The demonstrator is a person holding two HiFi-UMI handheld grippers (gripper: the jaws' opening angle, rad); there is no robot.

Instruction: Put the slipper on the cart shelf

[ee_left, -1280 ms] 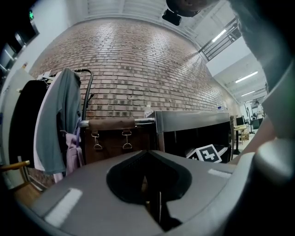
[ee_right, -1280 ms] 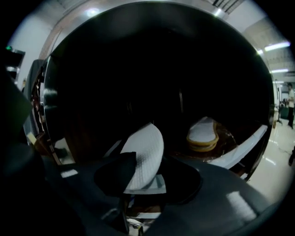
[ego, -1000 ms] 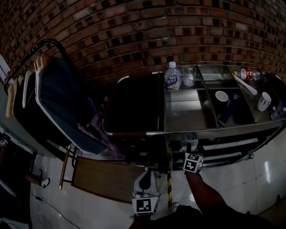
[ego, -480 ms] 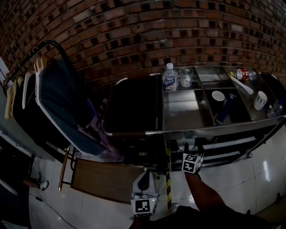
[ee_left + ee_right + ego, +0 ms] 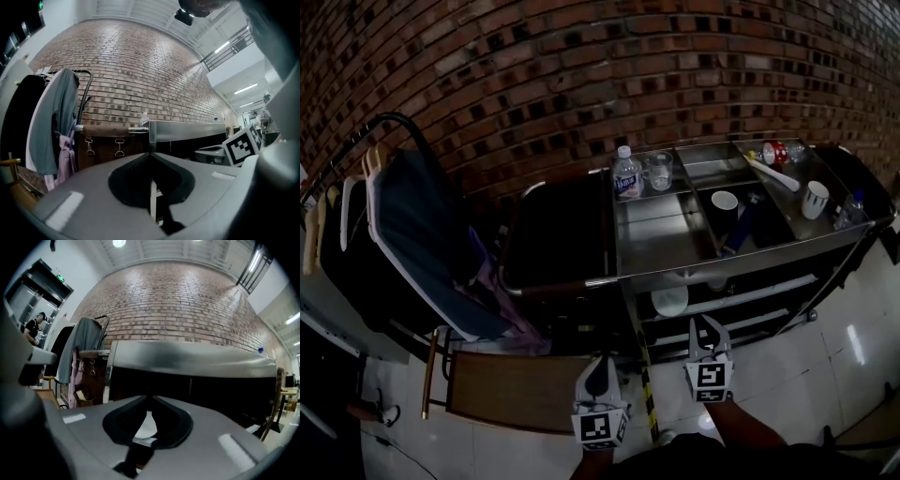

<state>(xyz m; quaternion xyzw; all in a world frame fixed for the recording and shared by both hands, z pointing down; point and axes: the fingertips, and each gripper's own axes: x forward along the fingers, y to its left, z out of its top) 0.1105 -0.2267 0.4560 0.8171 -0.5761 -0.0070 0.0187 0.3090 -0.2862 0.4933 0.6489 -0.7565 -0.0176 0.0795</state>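
A white slipper (image 5: 669,300) lies on the steel cart's (image 5: 661,242) upper under-shelf (image 5: 750,292), below the left part of the top. In the right gripper view the slipper (image 5: 146,425) shows as a pale patch through the gap behind the jaws. My right gripper (image 5: 708,324) hangs in front of the cart, a little right of the slipper and clear of it. Its jaws have just been closing, nothing is between them, and the tips (image 5: 149,398) meet. My left gripper (image 5: 598,362) is held lower left, near the floor, shut and empty (image 5: 150,153).
On the cart top stand a water bottle (image 5: 626,175), a glass (image 5: 657,171) and two white cups (image 5: 725,201) (image 5: 814,199). A clothes rack with hanging garments (image 5: 412,234) is at the left, a wooden board (image 5: 516,389) below it. A person (image 5: 33,329) stands far left.
My right gripper drew back from the cart's lower shelves and rose, its jaws now together. The white slipper now shows on the shelf. The view swung, so the cart sits further left.
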